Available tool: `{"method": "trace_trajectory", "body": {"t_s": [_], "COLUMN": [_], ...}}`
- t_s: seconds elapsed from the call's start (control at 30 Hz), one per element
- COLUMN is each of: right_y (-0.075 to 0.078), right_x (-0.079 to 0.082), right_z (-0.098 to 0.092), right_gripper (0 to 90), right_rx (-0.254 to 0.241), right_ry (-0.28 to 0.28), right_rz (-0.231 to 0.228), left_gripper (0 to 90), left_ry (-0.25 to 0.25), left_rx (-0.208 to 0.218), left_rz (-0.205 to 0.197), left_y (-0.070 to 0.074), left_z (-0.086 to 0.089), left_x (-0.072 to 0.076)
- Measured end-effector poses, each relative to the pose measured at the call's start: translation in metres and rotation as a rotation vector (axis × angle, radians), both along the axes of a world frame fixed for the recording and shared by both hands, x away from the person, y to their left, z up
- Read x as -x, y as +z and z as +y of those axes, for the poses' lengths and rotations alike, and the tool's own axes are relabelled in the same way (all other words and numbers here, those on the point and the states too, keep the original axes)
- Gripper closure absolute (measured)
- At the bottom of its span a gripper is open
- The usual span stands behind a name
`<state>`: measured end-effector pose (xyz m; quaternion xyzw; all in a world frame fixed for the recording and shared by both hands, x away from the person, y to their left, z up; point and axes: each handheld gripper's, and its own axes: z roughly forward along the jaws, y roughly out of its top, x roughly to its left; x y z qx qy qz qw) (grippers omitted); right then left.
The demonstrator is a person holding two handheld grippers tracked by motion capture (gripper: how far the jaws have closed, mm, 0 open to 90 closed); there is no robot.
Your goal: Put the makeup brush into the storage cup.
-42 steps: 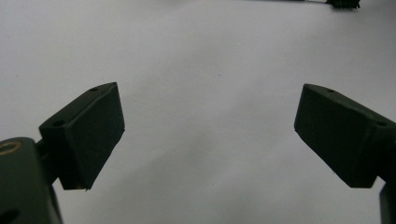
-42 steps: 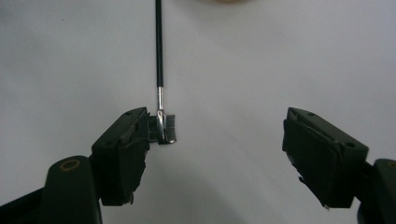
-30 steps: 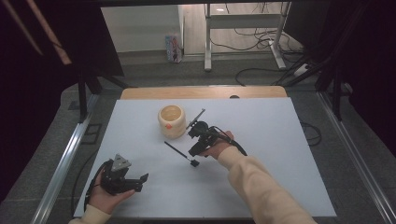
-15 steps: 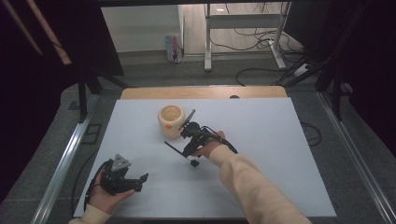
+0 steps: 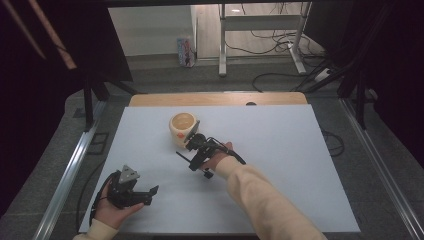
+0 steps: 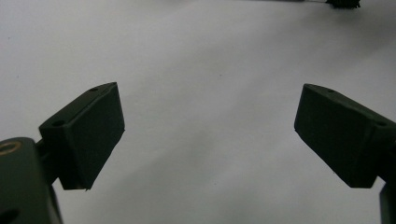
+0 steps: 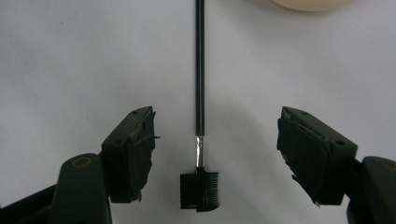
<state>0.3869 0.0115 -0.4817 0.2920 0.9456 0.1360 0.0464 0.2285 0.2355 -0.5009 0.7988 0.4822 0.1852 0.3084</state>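
Note:
A thin black brush [image 7: 200, 70] with a small comb head [image 7: 200, 190] lies flat on the white table. My right gripper [image 7: 215, 158] hangs over it, open, one jaw on each side of the handle and neither touching it. From above, the right gripper [image 5: 191, 150] sits just below a cream cup [image 5: 183, 125], and the brush [image 5: 181, 155] pokes out to its left. My left gripper [image 5: 149, 194] rests open near the table's front left corner, held in a hand. Between its jaws [image 6: 210, 135] there is bare table.
The cream cup's rim [image 7: 308, 3] shows at the top edge of the right gripper view, close beyond the brush handle. The white table [image 5: 300, 150] stretches to the right. A wooden strip [image 5: 220, 98] runs along its far edge, and metal rails flank both sides.
My right gripper has moved left and slightly away from the person, closing in on the cup and coming over the brush. The left gripper has stayed put.

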Motion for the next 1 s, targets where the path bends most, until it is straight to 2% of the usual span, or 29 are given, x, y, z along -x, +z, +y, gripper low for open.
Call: {"method": "trace_trajectory", "body": {"t_s": [0.1,0.23,0.27,0.4,0.43,0.53,0.6,0.63,1.0], "right_y": [-0.004,-0.008,-0.008,-0.012,-0.012,-0.015,-0.015,-0.016,-0.017], "right_x": [-0.001,-0.001,-0.001,-0.003,-0.003,-0.004,-0.004,-0.004,-0.003], "right_z": [0.003,0.005,0.006,0.008,0.008,0.008,0.007,0.007,0.007], "right_gripper": [31.2,35.4,36.9,46.8,46.8,56.8,58.8,61.8,70.6], "right_rx": [0.020,0.017,0.035,0.048,0.048,0.041,0.049,0.042,0.070], "right_ry": [0.005,0.010,0.010,0.007,0.007,0.011,0.018,0.019,0.026], "right_rz": [-0.005,0.003,-0.001,0.010,0.010,0.034,0.034,0.051,0.074], "left_gripper": [9.6,9.6,9.6,9.6,9.6,9.6,9.6,9.6,9.6], "left_ry": [0.000,0.000,-0.001,-0.001,-0.001,-0.002,-0.002,-0.001,-0.002], "left_rx": [0.000,-0.001,-0.001,-0.001,-0.001,-0.001,-0.001,-0.001,0.000], "left_rz": [0.000,0.001,0.001,0.001,0.001,0.001,0.002,0.001,0.000], "left_y": [0.000,0.000,0.000,0.000,0.000,0.000,-0.001,0.000,0.000], "left_z": [0.000,0.000,0.000,0.000,0.000,0.000,0.000,0.000,0.000], "left_x": [0.000,0.000,0.000,0.000,0.000,0.000,0.000,0.000,0.000]}}
